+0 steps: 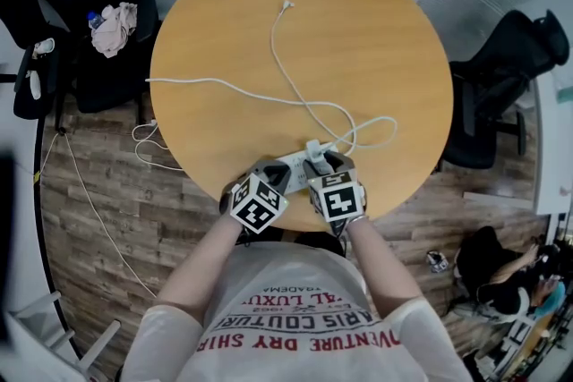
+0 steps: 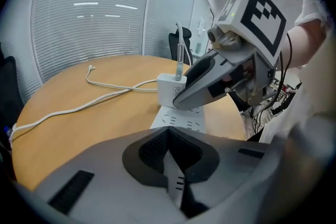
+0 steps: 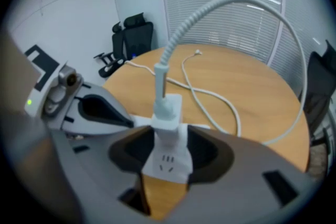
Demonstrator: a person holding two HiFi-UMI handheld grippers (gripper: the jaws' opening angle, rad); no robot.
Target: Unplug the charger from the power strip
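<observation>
A white power strip (image 1: 294, 164) lies near the front edge of the round wooden table (image 1: 358, 31). A white charger (image 1: 315, 149) is plugged into it, and its white cable (image 1: 295, 85) loops away across the table. My right gripper (image 1: 329, 161) is open and hangs over the strip. In the right gripper view the strip's end (image 3: 167, 164) and the charger (image 3: 168, 108) stand between the spread jaws of my right gripper (image 3: 168, 155). My left gripper (image 1: 273, 170) sits just left of it with its jaws shut on nothing (image 2: 170, 160), short of the strip (image 2: 178, 120) and charger (image 2: 170, 89).
A second white cord (image 1: 197, 82) runs off the table's left edge to the floor. Black office chairs stand at the left (image 1: 81, 4) and right (image 1: 501, 76), one with a cloth (image 1: 115, 27) on it. Blinds and glass walls ring the table. A person sits at the lower right (image 1: 501, 268).
</observation>
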